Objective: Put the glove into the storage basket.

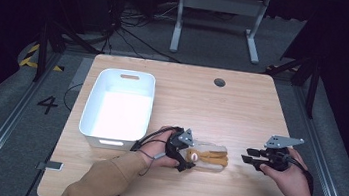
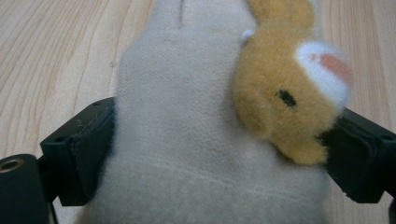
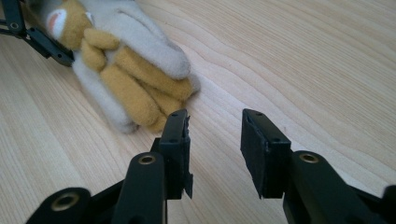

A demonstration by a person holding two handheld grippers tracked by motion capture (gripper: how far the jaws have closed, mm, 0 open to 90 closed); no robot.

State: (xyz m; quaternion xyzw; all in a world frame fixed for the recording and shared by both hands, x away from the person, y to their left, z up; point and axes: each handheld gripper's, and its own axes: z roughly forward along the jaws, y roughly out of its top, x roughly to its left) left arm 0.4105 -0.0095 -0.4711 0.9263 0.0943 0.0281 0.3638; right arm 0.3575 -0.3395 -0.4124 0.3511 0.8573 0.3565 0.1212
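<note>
Now left gripper (image 2: 219, 154) clamped around the plush toy (image 2: 205, 135), right gripper (image 3: 215, 140) parted, empty, just beside it.

A white plastic bin (image 1: 117, 108) sits on the left part of the wooden table (image 1: 203, 96) (its handle slot at the far rim). A round grommet hole (image 1: 220, 82) lies right of the bin, near the table's far edge, and a grey desk frame (image 1: 217, 17) stands on the floor beyond.

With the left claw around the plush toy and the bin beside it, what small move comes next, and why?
Probably lift the plush toy slightly off the table. The left claw has its jaws against the toy's sides, the white bin stands just beyond that hand, and the right claw is open with nothing between its jaws.
</note>
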